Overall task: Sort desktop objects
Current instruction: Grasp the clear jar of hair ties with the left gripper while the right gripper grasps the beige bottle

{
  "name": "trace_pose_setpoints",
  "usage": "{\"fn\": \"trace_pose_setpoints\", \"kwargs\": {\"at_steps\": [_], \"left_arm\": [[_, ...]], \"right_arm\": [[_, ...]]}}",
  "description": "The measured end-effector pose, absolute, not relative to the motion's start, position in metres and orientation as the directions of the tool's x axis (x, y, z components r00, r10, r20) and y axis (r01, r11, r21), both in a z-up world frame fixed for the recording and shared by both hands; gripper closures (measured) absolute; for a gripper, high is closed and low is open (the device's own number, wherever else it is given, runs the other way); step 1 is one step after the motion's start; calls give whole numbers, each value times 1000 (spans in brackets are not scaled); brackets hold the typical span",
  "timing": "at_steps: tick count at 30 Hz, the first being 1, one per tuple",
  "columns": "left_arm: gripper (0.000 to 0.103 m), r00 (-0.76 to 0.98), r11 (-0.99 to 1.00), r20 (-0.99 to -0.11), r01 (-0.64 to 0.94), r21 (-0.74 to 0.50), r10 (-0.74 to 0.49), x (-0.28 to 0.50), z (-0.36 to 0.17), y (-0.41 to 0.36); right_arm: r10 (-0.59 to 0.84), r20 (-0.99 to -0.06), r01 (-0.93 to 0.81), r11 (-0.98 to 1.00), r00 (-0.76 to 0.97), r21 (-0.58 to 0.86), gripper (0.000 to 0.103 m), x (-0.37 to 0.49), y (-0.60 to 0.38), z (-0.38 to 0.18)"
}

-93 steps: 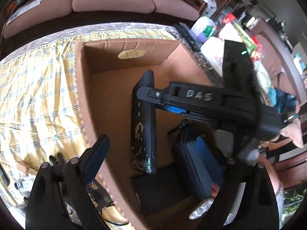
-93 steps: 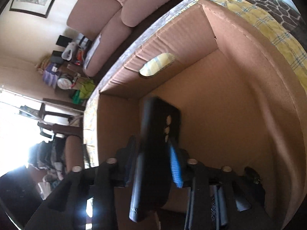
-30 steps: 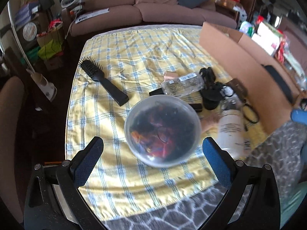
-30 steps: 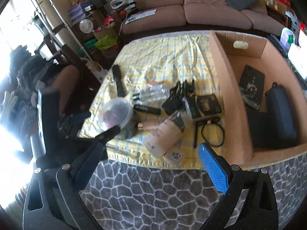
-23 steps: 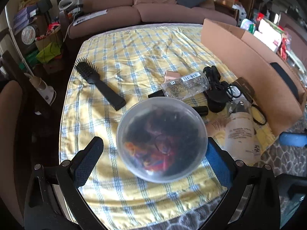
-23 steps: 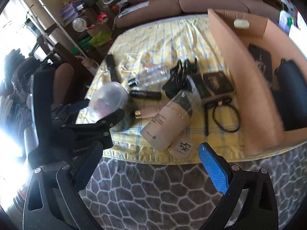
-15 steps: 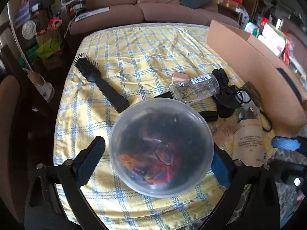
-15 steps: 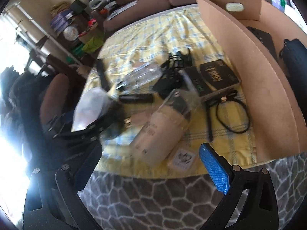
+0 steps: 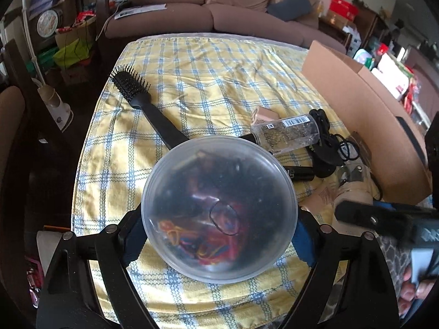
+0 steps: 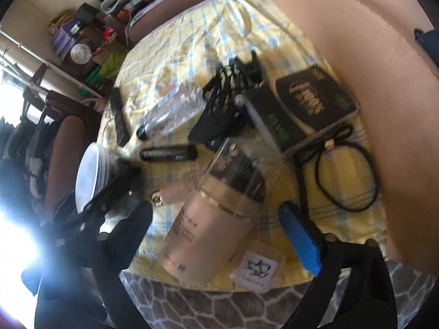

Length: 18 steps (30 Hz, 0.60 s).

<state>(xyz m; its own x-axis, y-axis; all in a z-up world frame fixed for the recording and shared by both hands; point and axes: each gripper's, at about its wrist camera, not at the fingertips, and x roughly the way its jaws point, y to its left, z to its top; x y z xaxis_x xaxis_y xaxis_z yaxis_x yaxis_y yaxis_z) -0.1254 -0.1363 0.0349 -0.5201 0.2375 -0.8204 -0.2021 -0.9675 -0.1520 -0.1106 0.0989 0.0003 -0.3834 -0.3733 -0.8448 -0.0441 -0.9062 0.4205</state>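
My left gripper (image 9: 219,233) is shut on a round clear tub (image 9: 219,208) of coloured hair ties, its fingers (image 9: 134,235) pressed on both sides. The tub also shows in the right wrist view (image 10: 90,175). My right gripper (image 10: 216,227) is open over a beige bottle with a clear cap (image 10: 216,219) that lies on the yellow checked cloth (image 9: 208,71). A black hairbrush (image 9: 148,109), a clear bottle (image 9: 285,135), a black tube (image 10: 168,153), tangled black cables (image 10: 230,82) and a dark box (image 10: 315,104) lie on the cloth.
A cardboard box (image 9: 365,112) stands at the right edge of the cloth. A small white card (image 10: 258,268) lies by the cloth's front edge on a patterned grey surface (image 10: 192,309). A sofa (image 9: 208,13) is behind, and a chair (image 10: 63,148) stands left.
My left gripper has closed in on the clear tub and now grips it. My right gripper left the cardboard box and has dropped low over the beige bottle.
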Motion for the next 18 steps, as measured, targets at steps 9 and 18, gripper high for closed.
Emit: {"fn": "trace_pose_setpoints", "kwargs": {"at_steps": [9,18], "left_arm": [[18,-522,-945,-787,-187,-269,328,-116,53,-152],[18,-553,-940,-760,-200,-277,341,-95,90,-158]], "right_arm": [[-453,-796,-39,-860,-403,509,54,-102,111,16],[-526,-719,56,-822,-453,566,55,-86,105,57]]}}
